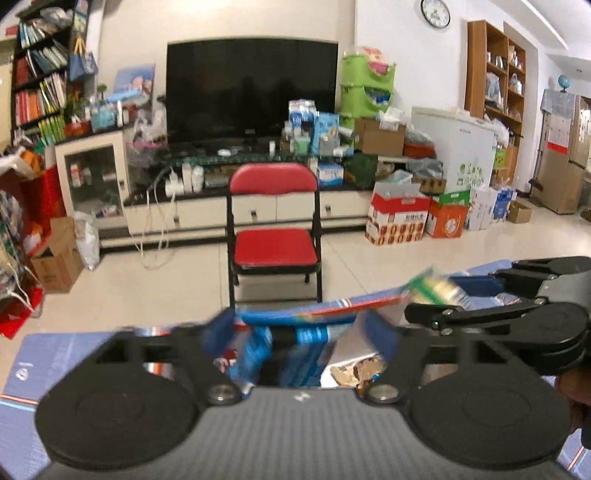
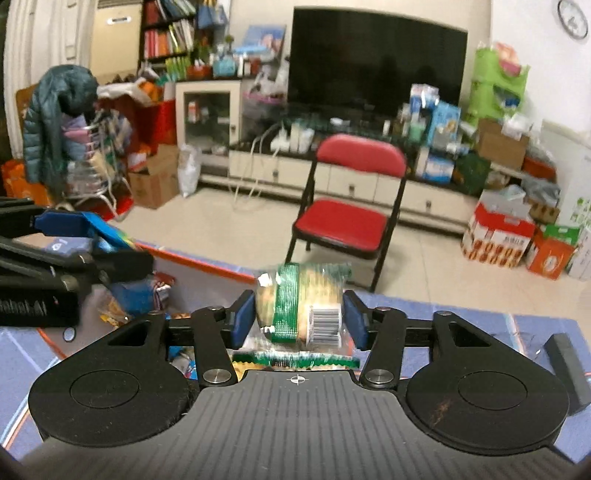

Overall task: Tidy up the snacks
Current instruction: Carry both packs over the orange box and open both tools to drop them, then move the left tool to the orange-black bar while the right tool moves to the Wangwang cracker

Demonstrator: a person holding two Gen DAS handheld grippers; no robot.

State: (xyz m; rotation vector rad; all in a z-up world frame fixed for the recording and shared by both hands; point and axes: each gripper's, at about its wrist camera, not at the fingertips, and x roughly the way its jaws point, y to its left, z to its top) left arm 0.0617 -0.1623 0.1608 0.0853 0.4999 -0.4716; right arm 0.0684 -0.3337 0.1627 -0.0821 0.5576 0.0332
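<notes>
Pinching a green-wrapped biscuit pack (image 2: pixel 301 308), my right gripper (image 2: pixel 299 319) carries it just beside the snack box (image 1: pixel 280 314), where my spread, empty left gripper (image 1: pixel 291 332) hovers over packets already inside; stowing remains.

You see two grippers, left (image 1: pixel 295 328) and right (image 2: pixel 299 319); one green snack packet (image 2: pixel 301 306); one red folding chair (image 2: pixel 351 206); one television (image 2: pixel 373 62); one wall clock (image 1: pixel 435 13).
</notes>
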